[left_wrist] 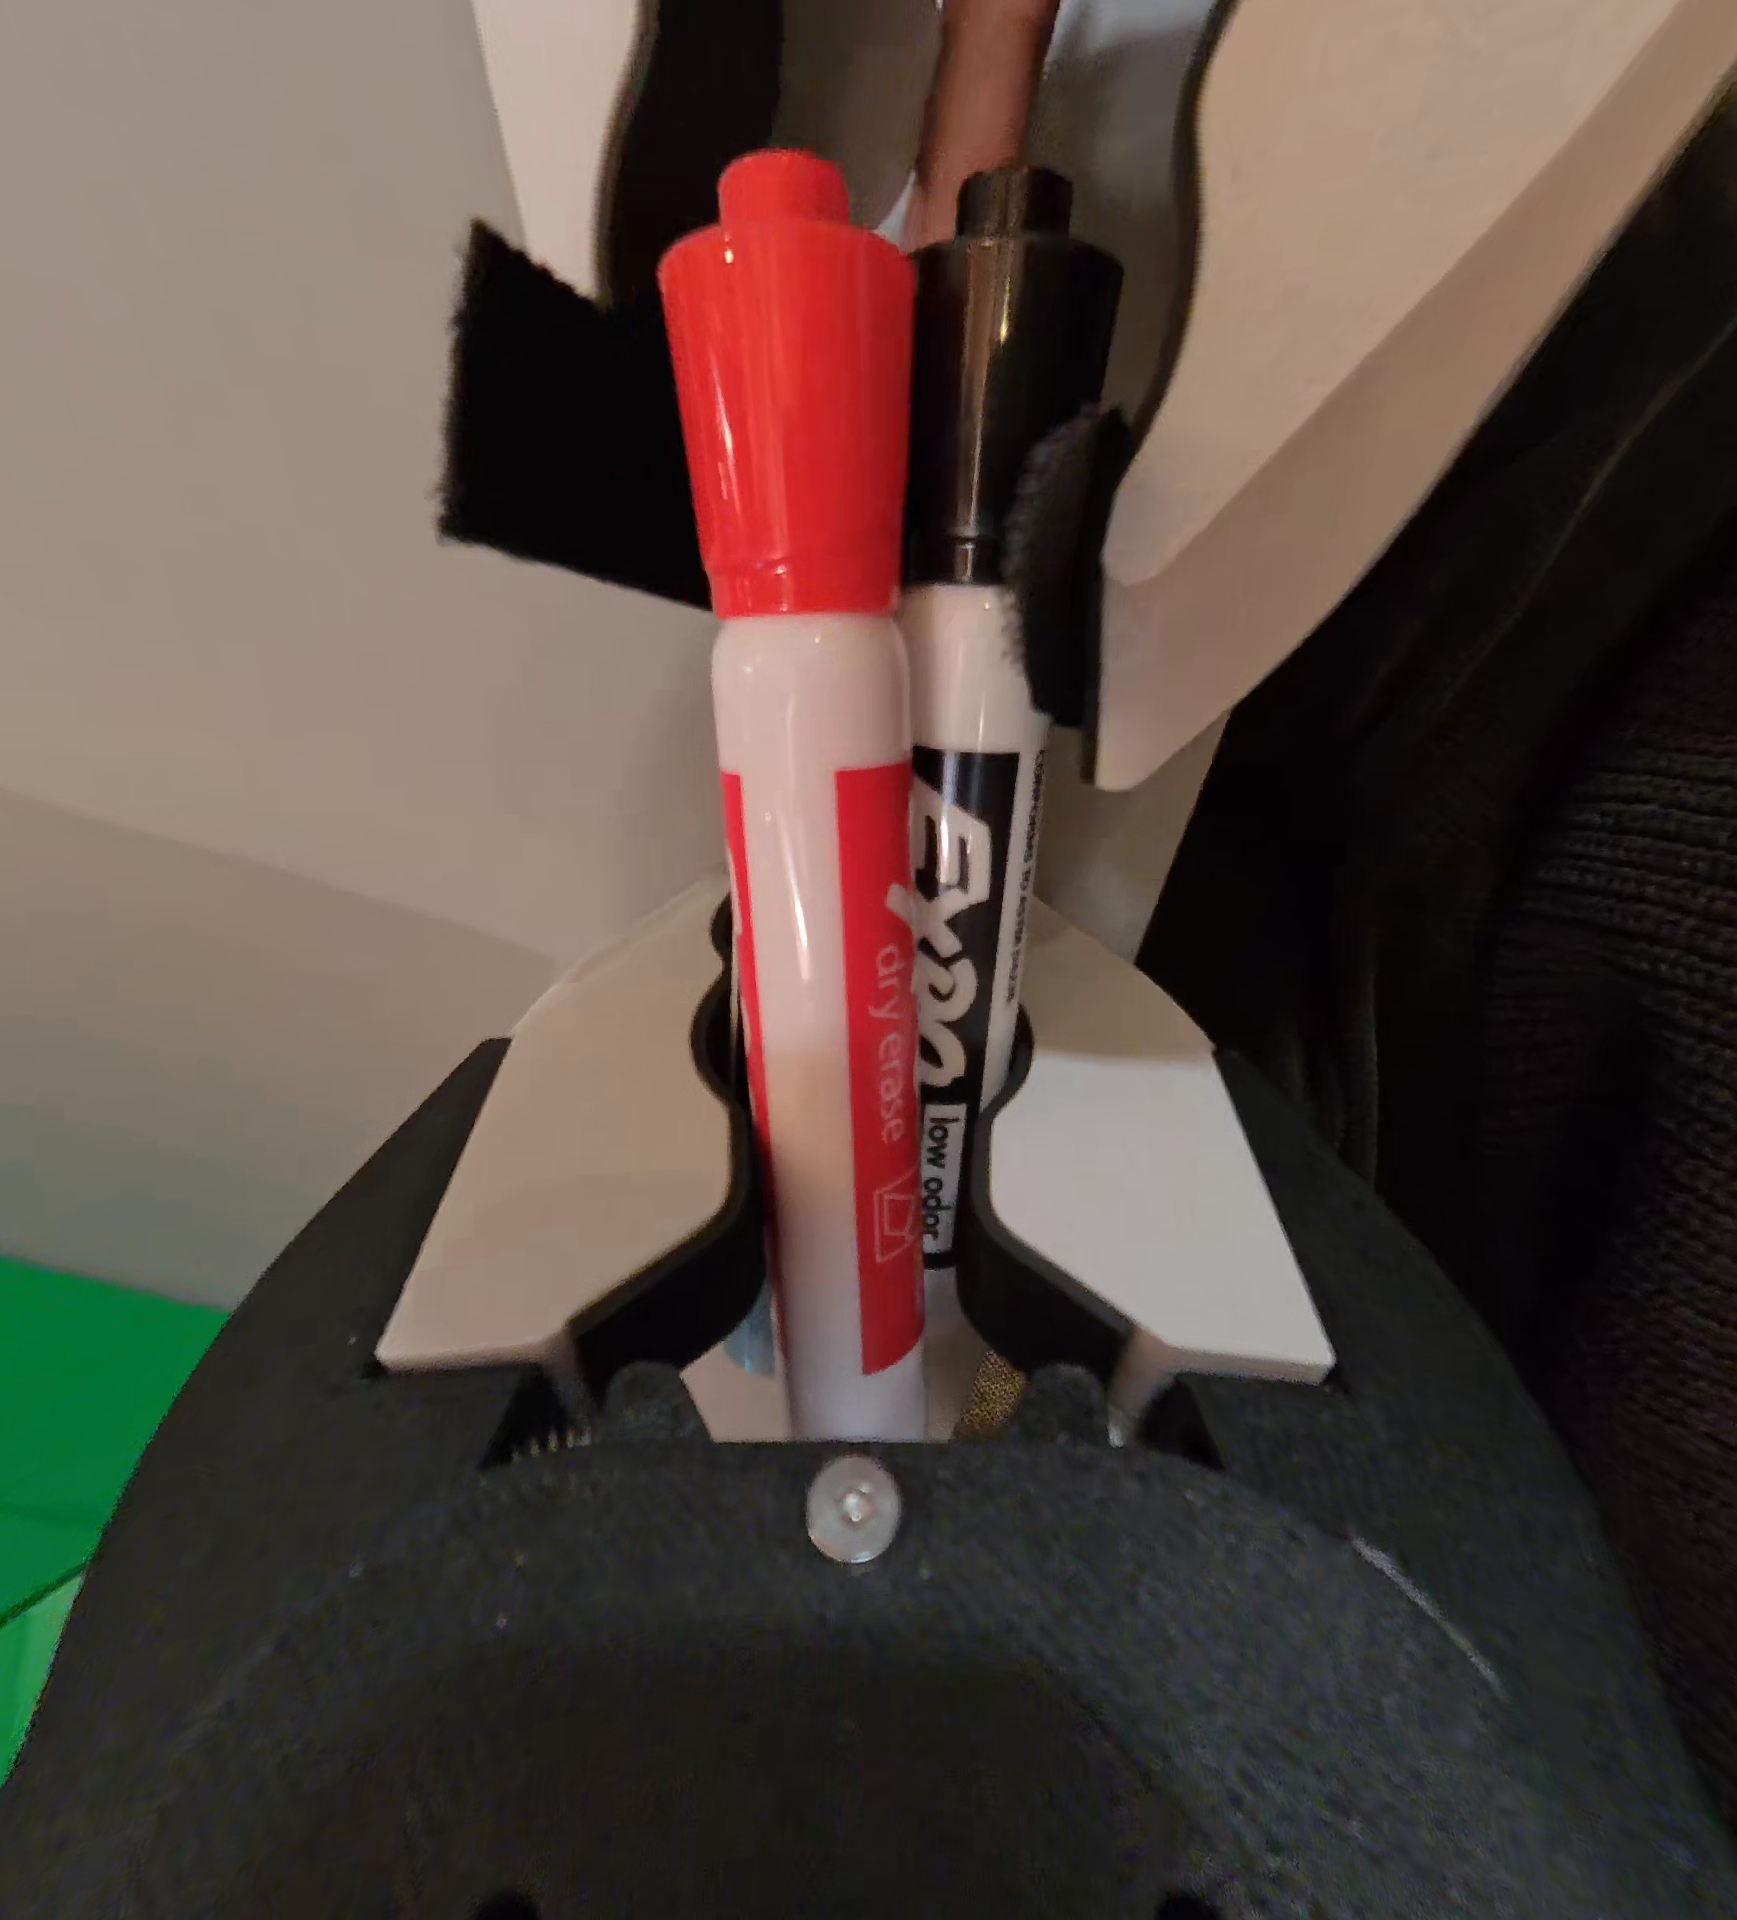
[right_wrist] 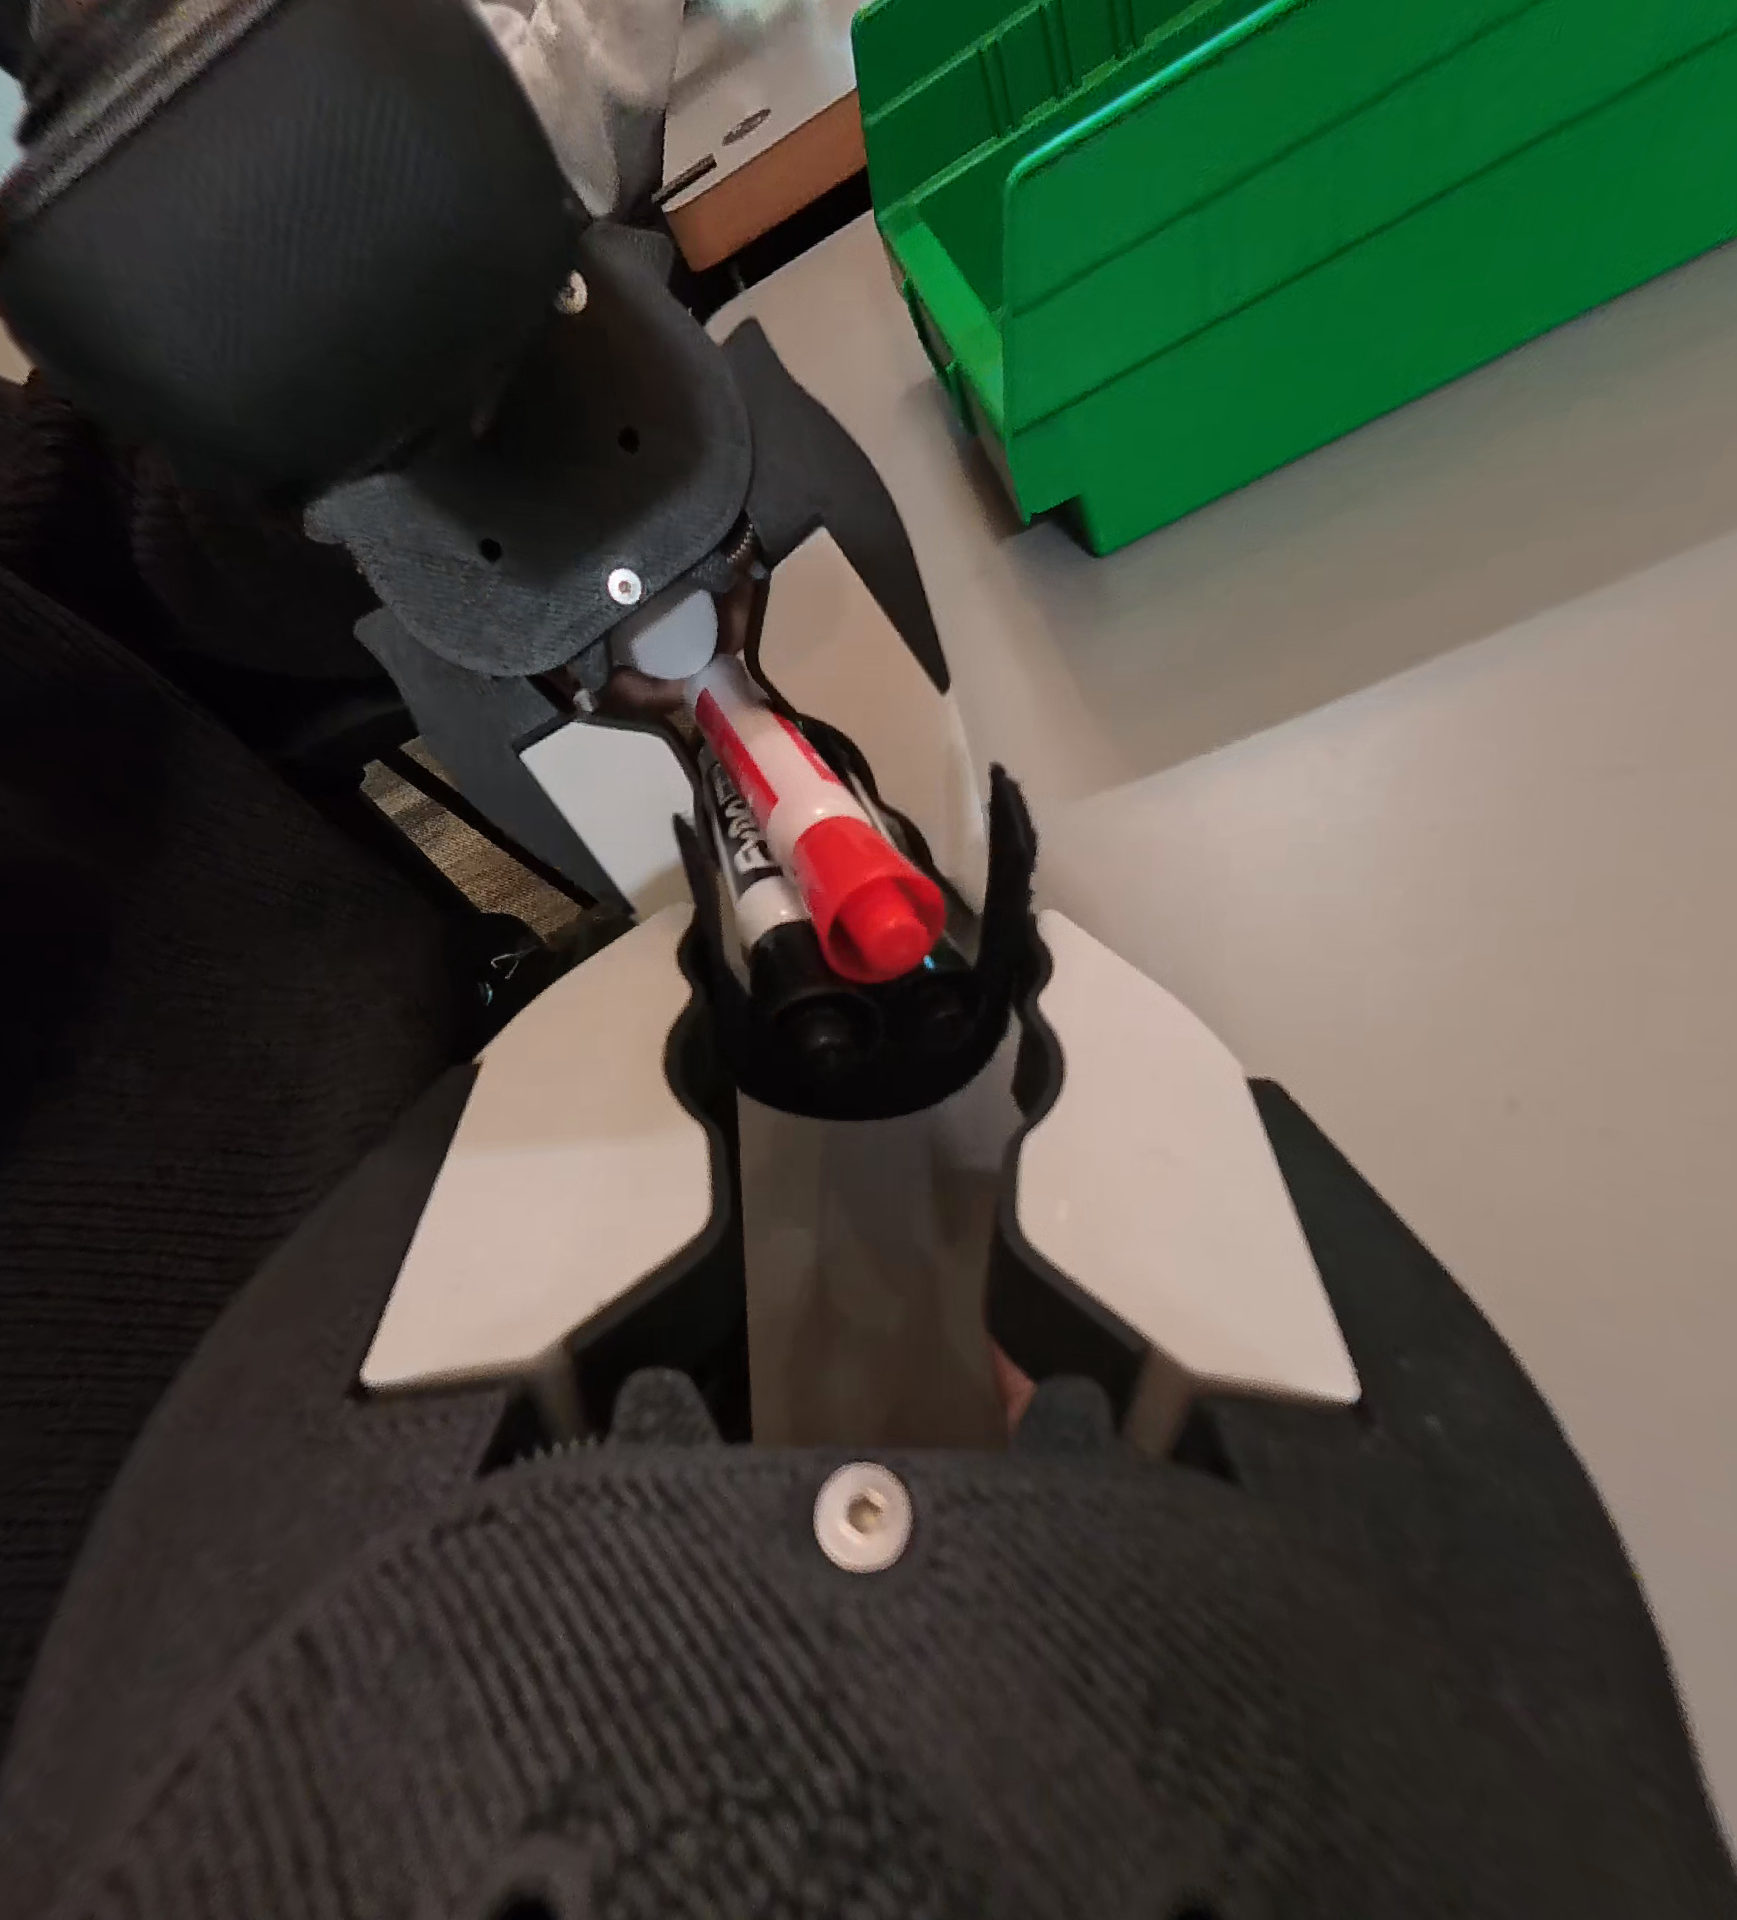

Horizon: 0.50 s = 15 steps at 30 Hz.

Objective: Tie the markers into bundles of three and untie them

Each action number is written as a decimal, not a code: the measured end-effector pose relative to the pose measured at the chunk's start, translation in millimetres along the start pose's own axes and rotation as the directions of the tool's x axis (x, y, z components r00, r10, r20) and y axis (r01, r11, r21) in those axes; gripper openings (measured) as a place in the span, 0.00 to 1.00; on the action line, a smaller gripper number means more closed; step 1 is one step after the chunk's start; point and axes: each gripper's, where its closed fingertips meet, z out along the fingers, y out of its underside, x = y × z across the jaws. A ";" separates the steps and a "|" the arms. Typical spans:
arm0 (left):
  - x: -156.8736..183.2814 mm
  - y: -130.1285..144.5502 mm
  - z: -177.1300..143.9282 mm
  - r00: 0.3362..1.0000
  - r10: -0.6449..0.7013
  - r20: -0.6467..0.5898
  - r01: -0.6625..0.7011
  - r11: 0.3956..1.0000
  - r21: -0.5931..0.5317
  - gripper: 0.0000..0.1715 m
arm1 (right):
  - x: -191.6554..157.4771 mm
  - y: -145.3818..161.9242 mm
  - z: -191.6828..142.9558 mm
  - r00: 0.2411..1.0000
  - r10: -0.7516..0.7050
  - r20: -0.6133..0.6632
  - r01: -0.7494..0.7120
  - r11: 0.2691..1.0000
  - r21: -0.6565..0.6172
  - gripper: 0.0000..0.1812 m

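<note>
While the left claw (left_wrist: 859, 1174) pinches a red marker (left_wrist: 802, 790) and black marker (left_wrist: 989, 727) together, only the right wrist view shows the green bins (right_wrist: 1363, 260) on the tabletop (right_wrist: 1466, 831). The right claw (right_wrist: 859, 1049) pinches a black strap (right_wrist: 1009, 914) around the caps; its loop's underside is hidden.

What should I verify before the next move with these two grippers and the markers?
1. Left gripper clamps the markers: ok.
2. Red cap and black cap are on: ok.
3. Black strap is fastened round the caps: cannot tell; one flap sticks out.
4. Right gripper grips the strap: cannot tell; its fingers flank it.
5. Green bin stands apart from both grippers: ok.
</note>
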 end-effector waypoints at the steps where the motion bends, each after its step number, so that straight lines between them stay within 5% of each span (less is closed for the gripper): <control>1: 2.1 -0.3 -0.2 1.000 0.003 -0.006 -0.003 1.000 -0.003 0.27 | -1.2 -0.6 0.8 1.000 -0.002 0.002 0.002 1.000 -0.001 0.32; 15: 15.7 0.3 1.3 0.999 0.019 -0.044 -0.020 0.999 -0.032 0.26 | -16.2 -9.6 10.8 0.999 -0.023 0.025 0.023 1.000 0.007 0.29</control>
